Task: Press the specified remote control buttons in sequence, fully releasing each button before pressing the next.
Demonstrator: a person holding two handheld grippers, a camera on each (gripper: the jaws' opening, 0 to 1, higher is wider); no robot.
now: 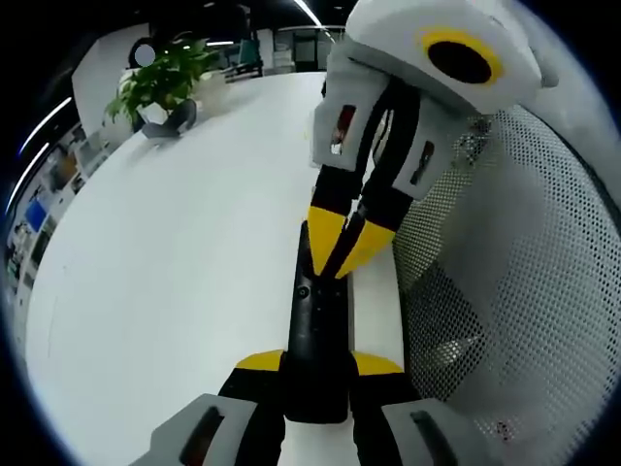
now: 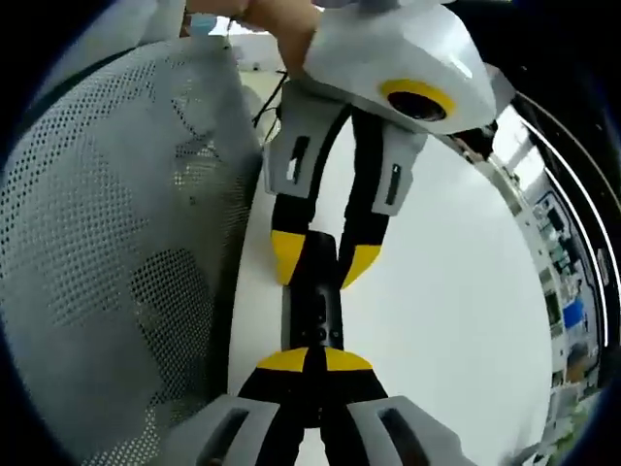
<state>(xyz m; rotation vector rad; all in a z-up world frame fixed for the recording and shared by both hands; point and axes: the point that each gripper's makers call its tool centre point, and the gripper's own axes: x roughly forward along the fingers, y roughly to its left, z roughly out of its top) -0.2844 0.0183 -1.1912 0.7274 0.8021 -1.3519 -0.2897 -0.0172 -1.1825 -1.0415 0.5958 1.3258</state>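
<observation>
at lower centre of the left gripper view, the left gripper (image 1: 315, 374) clamps a black remote (image 1: 315, 330) above the white table (image 1: 175, 262), while the right gripper (image 1: 344, 243), fingers nearly together, touches its far end; pressing looks underway, sequence progress unclear.

White-grey gripper housings (image 1: 417, 87), black arms, yellow-tipped fingers (image 2: 286, 254) — yellow-ringed lens

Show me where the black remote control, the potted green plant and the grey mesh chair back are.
Slim black remote control (image 1: 315, 335): left gripper view, middle of its body.
Potted green plant (image 1: 160, 83): left gripper view, its leaves.
Grey mesh chair back (image 2: 116, 243): right gripper view, its perforated panel.
</observation>
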